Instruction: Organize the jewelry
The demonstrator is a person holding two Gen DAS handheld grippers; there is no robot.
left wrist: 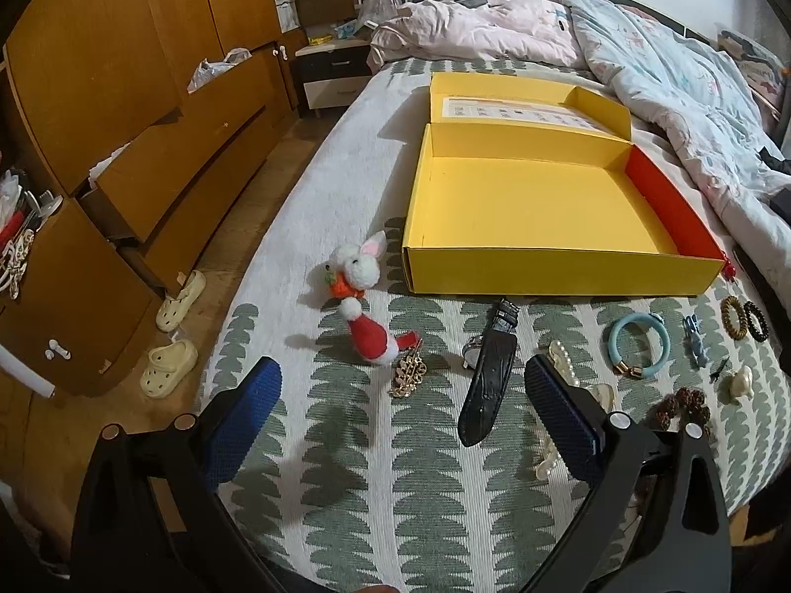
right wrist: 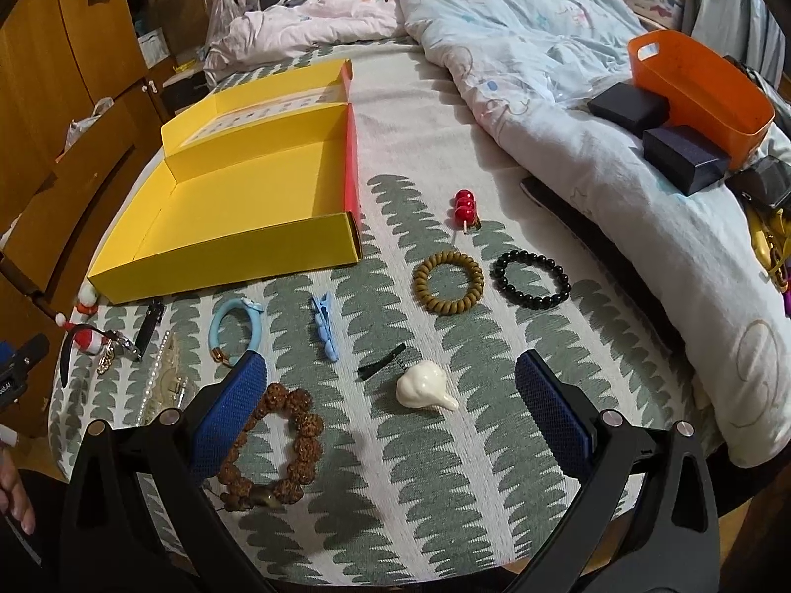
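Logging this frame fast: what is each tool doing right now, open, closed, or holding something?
Left tool: open, holding nothing, above the black leather-strap watch.
Right tool: open, holding nothing, above the white glossy shell-shaped ornament.

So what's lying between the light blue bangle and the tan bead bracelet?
A blue hair clip lies between the blue bangle and tan bracelet, seen from the right wrist.

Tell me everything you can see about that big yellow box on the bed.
The yellow box looks like thin cardboard: shallow, wide and rectangular, with one orange-red side wall. Its hinged lid is folded open behind it, with a pale printed sheet inside. The tray holds nothing. It sits flat on the green-and-white patterned bedspread, beyond the row of jewelry. Neither claw touches it. A black watch strap lies just in front of it; whether they touch is unclear.
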